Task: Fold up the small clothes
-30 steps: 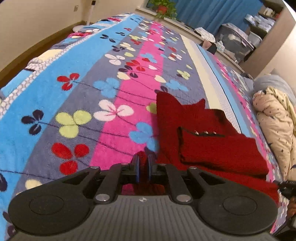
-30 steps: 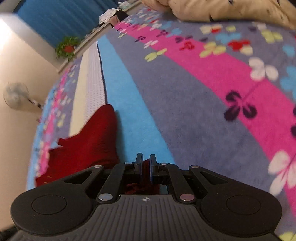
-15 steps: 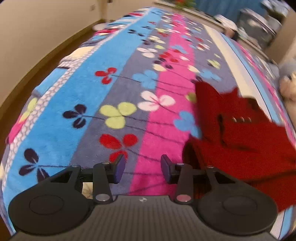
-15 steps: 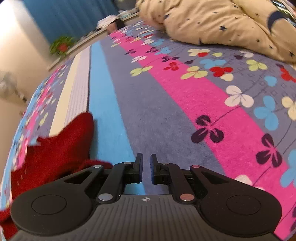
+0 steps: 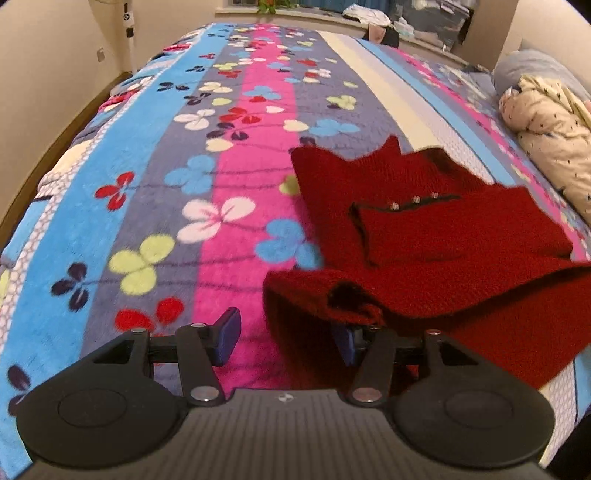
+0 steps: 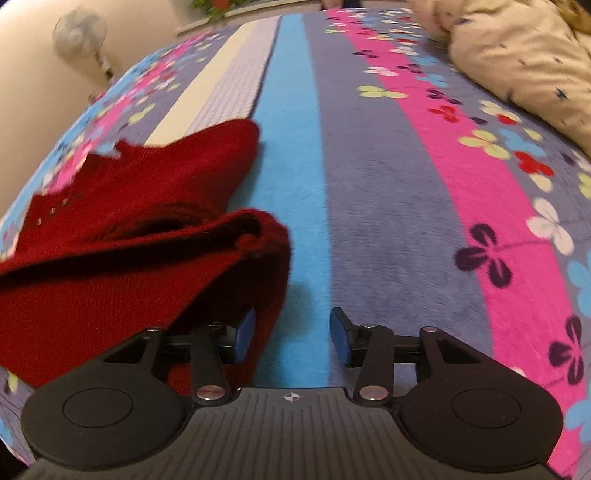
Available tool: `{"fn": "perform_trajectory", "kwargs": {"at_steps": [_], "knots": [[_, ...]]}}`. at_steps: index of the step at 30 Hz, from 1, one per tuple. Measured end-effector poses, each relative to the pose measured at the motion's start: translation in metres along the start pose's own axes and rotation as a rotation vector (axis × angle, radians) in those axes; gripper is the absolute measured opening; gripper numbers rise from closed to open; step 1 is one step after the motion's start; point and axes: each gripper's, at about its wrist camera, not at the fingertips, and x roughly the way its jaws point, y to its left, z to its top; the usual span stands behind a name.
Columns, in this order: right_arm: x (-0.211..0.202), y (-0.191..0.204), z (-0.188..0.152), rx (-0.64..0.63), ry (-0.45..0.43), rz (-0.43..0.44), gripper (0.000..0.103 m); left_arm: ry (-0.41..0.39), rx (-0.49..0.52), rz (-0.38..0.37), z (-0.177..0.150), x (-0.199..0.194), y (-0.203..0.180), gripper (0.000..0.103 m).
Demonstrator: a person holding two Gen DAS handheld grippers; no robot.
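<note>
The fuzzy red knit sweater (image 5: 424, 229) lies folded on the fleecy flowered blanket (image 5: 147, 166), draping the inner fingers of both opening, empty grippers: left gripper (image 5: 286, 338), right gripper (image 6: 291, 334).

You are looking across a bed covered by a fleece blanket (image 5: 229, 177) striped in blue, grey, pink and cream, scattered with clover-like flowers. Cream walls (image 5: 44, 55) close the room on your left, with a dark skirting board along the floor. At the far end a windowsill holds a green plant (image 5: 267, 5), with blue curtains beside it and a cluttered shelf of bins (image 5: 432, 18). A standing fan (image 6: 79, 33) waits by the wall, and a beige patterned quilt (image 5: 554, 133) lies bunched at the bed's right edge.
</note>
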Motion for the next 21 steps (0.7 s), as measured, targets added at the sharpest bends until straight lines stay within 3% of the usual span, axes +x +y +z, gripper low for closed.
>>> {"fn": "perform_trajectory", "kwargs": {"at_steps": [2, 4, 9, 14, 21], "knots": [[0.004, 0.008, 0.003, -0.027, -0.005, -0.006, 0.049, -0.011, -0.044, -0.037, 0.007, 0.004, 0.0, 0.06], [0.002, 0.015, 0.009, -0.048, -0.064, -0.026, 0.049, -0.026, -0.092, -0.06, 0.014, 0.009, 0.002, 0.06], [-0.003, 0.011, 0.024, 0.07, -0.16, -0.019, 0.049, -0.011, -0.212, -0.044, 0.024, 0.026, 0.016, 0.06], [0.006, 0.0, 0.028, 0.163, -0.14, -0.035, 0.05, 0.03, -0.155, -0.029, 0.023, 0.039, 0.009, 0.06], [0.023, 0.007, 0.023, 0.146, -0.054, 0.003, 0.061, 0.035, -0.135, -0.041, 0.02, 0.046, 0.003, 0.06]]}}
